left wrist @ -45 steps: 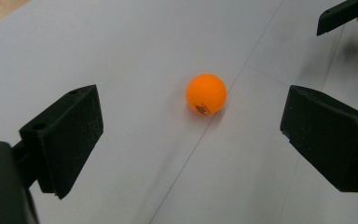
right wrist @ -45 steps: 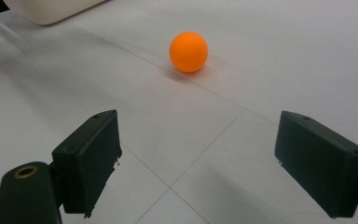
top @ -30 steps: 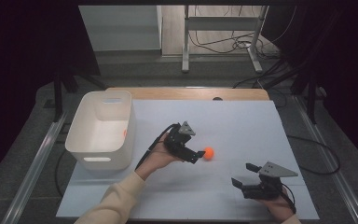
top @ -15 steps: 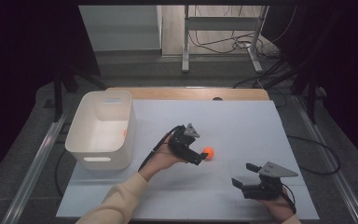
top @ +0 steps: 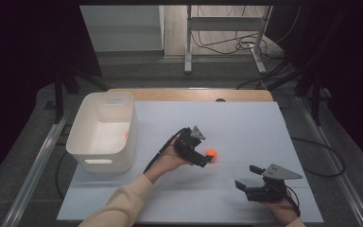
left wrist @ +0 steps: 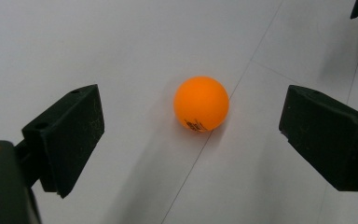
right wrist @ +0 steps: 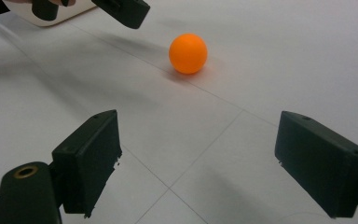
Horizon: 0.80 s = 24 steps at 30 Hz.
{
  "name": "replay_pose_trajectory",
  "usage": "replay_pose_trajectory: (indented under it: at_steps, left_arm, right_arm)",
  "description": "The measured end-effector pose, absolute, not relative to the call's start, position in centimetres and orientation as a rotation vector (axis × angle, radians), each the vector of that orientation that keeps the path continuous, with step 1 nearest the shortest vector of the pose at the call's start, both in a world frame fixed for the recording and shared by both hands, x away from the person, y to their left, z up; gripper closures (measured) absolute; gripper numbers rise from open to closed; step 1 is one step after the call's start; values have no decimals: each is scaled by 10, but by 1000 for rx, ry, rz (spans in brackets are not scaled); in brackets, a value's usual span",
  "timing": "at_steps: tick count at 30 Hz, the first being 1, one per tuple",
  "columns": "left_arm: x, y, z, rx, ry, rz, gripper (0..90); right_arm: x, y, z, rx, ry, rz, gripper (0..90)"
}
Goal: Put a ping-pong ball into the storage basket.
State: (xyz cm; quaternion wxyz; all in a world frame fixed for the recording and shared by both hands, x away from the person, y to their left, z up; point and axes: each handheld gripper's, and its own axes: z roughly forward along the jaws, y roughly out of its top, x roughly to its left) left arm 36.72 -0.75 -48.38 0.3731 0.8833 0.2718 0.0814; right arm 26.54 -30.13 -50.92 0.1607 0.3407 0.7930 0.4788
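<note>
Nearest the person, the right claw [top: 247, 185] rests wide open and empty, well short of the orange ball [top: 211, 154] on the white desk [top: 246, 127]. The left claw [top: 207, 160] is spread wide around the ball without touching. A white bin [top: 101, 135] stands far left of the ball.

the orange ball [left wrist: 201, 103] looks like smooth plastic with a soft shine. the left gripper [left wrist: 191, 140] has dull black plastic jaws with small scratches. the table [top: 246, 127] has a smooth, matt white top. the white bin [top: 103, 132] looks like smooth plastic.
</note>
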Motion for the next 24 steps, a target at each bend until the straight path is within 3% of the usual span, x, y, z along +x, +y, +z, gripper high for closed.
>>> replay_pose_trajectory:
  at_steps: [24]
  left_arm:
    - [382, -30, -516, 2321, 686, 153, 86]
  right_arm:
    - [266, -303, -509, 985, 2257, 1382, 149]
